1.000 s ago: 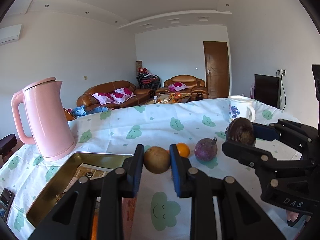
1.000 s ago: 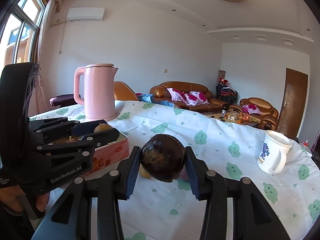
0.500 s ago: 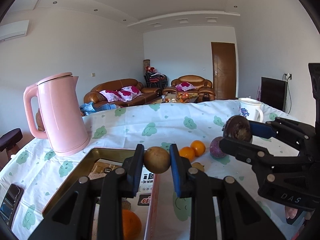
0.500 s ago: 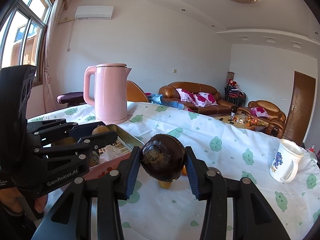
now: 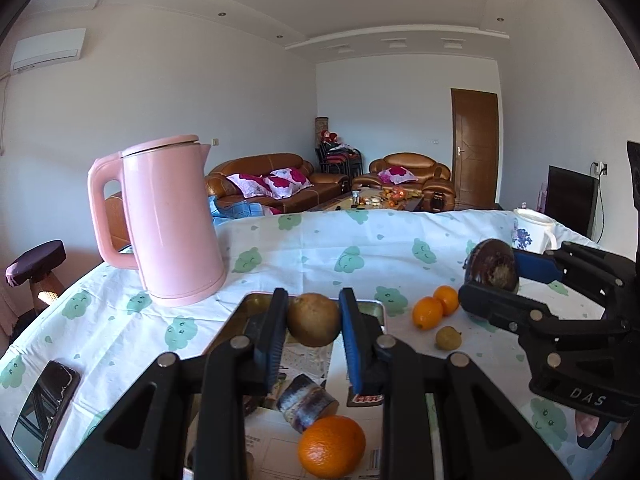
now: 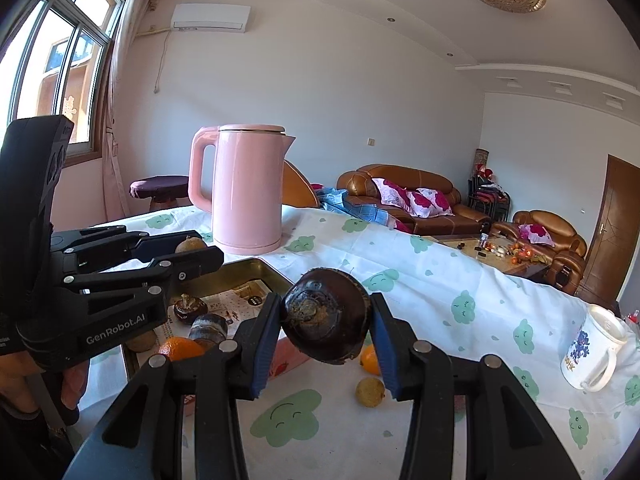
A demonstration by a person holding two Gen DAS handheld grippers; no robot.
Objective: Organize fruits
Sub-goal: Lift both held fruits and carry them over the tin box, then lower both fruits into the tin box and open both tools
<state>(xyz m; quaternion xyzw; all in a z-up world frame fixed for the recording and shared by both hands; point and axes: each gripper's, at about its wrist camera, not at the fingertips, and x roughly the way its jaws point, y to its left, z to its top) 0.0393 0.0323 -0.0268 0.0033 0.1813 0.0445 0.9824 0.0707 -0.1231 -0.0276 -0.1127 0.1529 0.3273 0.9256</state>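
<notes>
The left gripper has its fingers closed on a brown round fruit, held over the near end of the metal tray, where an orange and a dark fruit lie. The right gripper clamps a dark purple fruit above the surface, to the right of the tray. Two small oranges sit on the cloth nearby, with a pink kettle at far left.
</notes>
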